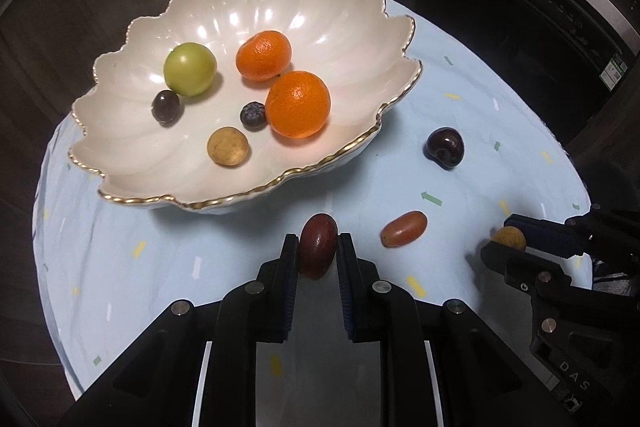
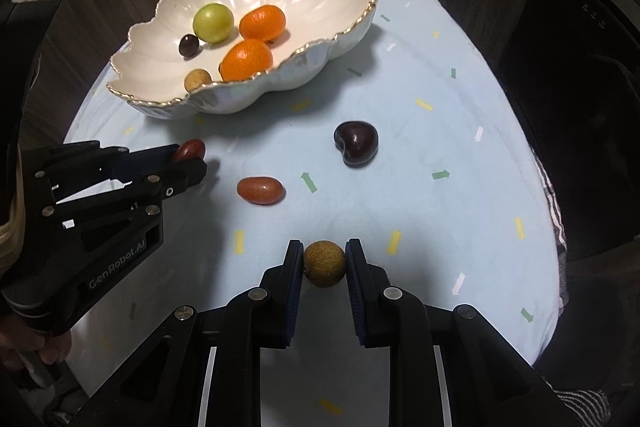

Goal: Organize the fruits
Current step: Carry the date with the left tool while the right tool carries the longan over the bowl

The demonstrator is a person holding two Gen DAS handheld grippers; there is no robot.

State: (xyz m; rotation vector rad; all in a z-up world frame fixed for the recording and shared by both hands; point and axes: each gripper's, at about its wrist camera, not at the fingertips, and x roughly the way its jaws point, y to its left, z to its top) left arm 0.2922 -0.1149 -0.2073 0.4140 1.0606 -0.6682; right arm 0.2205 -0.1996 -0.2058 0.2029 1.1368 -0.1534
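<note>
A scalloped white bowl (image 1: 352, 27) with a gold rim holds two oranges (image 1: 298, 103), a green fruit (image 1: 190, 68), a dark grape (image 1: 165, 106), a blueberry (image 1: 253, 115) and a tan longan (image 1: 228, 146). My left gripper (image 1: 318, 247) is shut on a dark red oblong fruit (image 1: 318, 243) just in front of the bowl. My right gripper (image 2: 324, 261) is shut on a tan longan (image 2: 324, 263) near the table's front. A red grape tomato (image 2: 260, 190) and a dark cherry (image 2: 356, 143) lie on the cloth between them.
The round table wears a light blue cloth (image 2: 460, 219) with small coloured marks. A dark oven front (image 1: 520, 27) stands behind right, wood panels behind the bowl. The table edge drops off at left and right.
</note>
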